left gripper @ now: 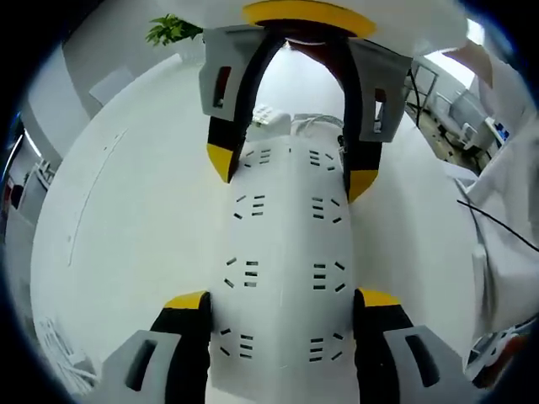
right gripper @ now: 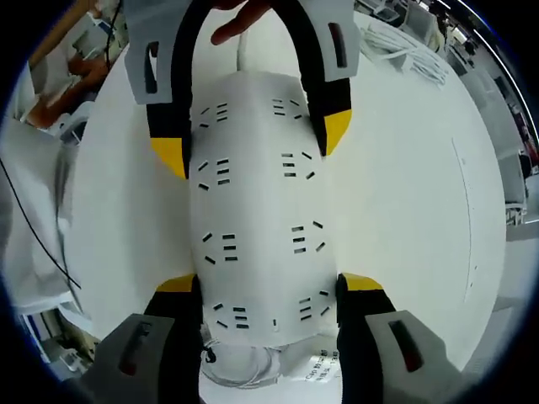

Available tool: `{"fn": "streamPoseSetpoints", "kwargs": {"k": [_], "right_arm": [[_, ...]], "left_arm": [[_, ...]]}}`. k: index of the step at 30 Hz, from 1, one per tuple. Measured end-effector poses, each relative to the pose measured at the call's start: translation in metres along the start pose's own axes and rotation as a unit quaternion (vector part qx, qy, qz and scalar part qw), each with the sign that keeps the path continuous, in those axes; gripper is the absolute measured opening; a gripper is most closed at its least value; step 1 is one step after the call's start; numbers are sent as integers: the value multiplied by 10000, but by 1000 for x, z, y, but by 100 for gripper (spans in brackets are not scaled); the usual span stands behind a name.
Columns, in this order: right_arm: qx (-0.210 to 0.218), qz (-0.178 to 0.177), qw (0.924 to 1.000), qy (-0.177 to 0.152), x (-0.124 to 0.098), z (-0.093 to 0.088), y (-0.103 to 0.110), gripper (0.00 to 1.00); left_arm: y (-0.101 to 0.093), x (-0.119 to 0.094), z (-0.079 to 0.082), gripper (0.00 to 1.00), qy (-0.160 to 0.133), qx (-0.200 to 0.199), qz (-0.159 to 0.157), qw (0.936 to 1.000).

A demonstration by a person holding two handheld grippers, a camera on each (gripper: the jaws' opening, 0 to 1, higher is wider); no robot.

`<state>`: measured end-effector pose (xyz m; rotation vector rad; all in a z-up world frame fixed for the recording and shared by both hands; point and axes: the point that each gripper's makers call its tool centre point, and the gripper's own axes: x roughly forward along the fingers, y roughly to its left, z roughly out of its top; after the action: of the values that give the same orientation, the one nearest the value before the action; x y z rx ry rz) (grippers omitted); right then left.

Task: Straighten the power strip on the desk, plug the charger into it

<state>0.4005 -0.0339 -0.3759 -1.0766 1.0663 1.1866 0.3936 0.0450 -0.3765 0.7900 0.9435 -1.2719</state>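
Note:
A white power strip (left gripper: 282, 244) with two rows of sockets lies lengthwise on the white desk (left gripper: 126, 227). My left gripper (left gripper: 282, 299) holds its near end, a jaw pressed against each long side. My right gripper (left gripper: 291, 168) comes in from the top and clamps the far end the same way. In the right gripper view the strip (right gripper: 257, 210) runs between my right gripper (right gripper: 268, 282) below and my left gripper (right gripper: 253, 143) above. A white charger (left gripper: 271, 118) with coiled white cable (right gripper: 244, 366) lies just past the strip's end by the right gripper.
A green plant (left gripper: 173, 29) stands at the desk's far edge. White cloth (left gripper: 505, 219) with a thin black wire (left gripper: 497, 223) lies along one side. A hand (right gripper: 244, 21) shows behind the left gripper. Bundled white cables (right gripper: 404, 50) lie further off.

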Motion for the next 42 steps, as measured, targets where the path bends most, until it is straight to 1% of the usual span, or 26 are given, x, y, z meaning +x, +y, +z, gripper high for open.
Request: {"fn": "streamPoseSetpoints", "kwargs": {"k": [5, 7, 8, 11, 13, 15, 16, 17, 18, 19, 20, 22, 23, 24, 25, 26, 27, 28, 30, 31, 33, 35, 37, 39, 40, 42], "right_arm": [[70, -15, 10000, -3, 0, 0, 2, 63], [92, -12, 9999, -58, 0, -1, 2, 64], [120, 7, 9998, -158, 0, -1, 1, 64], [103, 46, 9981, -608, 0, 4, 1, 65], [167, 34, 9946, -1020, -3, 5, 1, 64], [277, 63, 9877, -1536, -14, 6, 1, 61], [503, 99, 9825, -1789, -21, 4, 0, 59], [741, 83, 9758, -2056, -30, 2, -2, 57], [1042, -87, 9602, -2589, -46, 2, -12, 56], [1307, -257, 9457, -2965, -57, -1, -20, 55], [1552, -416, 9291, -3332, -68, -5, -27, 55], [1970, -776, 8941, -3947, -84, -21, -42, 55], [2027, -984, 8814, -4151, -88, -31, -46, 55], [2078, -1244, 8716, -4261, -88, -45, -51, 55], [2104, -1419, 8667, -4295, -87, -54, -54, 54], [2156, -1696, 8628, -4247, -82, -68, -58, 54], [2200, -1849, 8595, -4228, -77, -78, -60, 53], [2294, -1858, 8542, -4280, -72, -84, -59, 52], [2526, -1797, 8364, -4520, -69, -87, -58, 52], [2602, -1796, 8303, -4590, -68, -86, -58, 53], [2495, -1841, 8301, -4634, -65, -81, -58, 52], [2382, -1850, 8327, -4645, -61, -74, -59, 50], [2326, -1829, 8374, -4597, -56, -69, -60, 49], [2242, -1860, 8465, -4457, -49, -68, -61, 48], [2220, -1838, 8491, -4426, -46, -67, -62, 47], [2238, -1730, 8503, -4438, -42, -66, -60, 45]], "left_arm": [[-1, 0, 0, 69, 193, 29, 8, 9998], [0, 0, 0, 69, 219, 39, 2, 9998], [-1, 0, 0, 69, 225, 42, 3, 9997], [-1, 0, 0, 69, 207, 40, 1, 9998], [-1, 0, -1, 69, 180, 37, -3, 9998], [-1, 0, 0, 69, 149, 29, -5, 9999], [-1, 0, 0, 69, 145, 29, -6, 9999], [-1, 0, 0, 69, 141, 34, -5, 9999], [-1, 0, 0, 69, 143, 37, -5, 9999], [-1, 0, 0, 69, 149, 38, -4, 9999], [-1, 0, 0, 69, 157, 38, -4, 9999], [-1, 0, 0, 69, 161, 29, 0, 9999], [-1, 0, 0, 69, 144, 28, 0, 9999], [-1, 0, 0, 69, 127, 29, -3, 9999], [-1, 1, 0, 69, 115, 27, -4, 9999], [-1, 1, 1, 69, 108, 25, -5, 9999], [-1, 1, 1, 69, 109, 27, -4, 9999], [-1, 1, 1, 69, 113, 30, -4, 9999], [0, 1, 2, 69, 132, 36, -5, 9999], [0, 2, 2, 69, 141, 36, -6, 9999], [0, 2, 3, 69, 158, 37, -4, 9999], [0, 2, 3, 69, 157, 34, -2, 9999], [0, 2, 3, 69, 155, 32, -3, 9999], [1, 2, 4, 69, 165, 32, -3, 9999], [1, 2, 4, 69, 172, 32, -3, 9998], [1, 2, 3, 69, 179, 32, -3, 9998]]}}
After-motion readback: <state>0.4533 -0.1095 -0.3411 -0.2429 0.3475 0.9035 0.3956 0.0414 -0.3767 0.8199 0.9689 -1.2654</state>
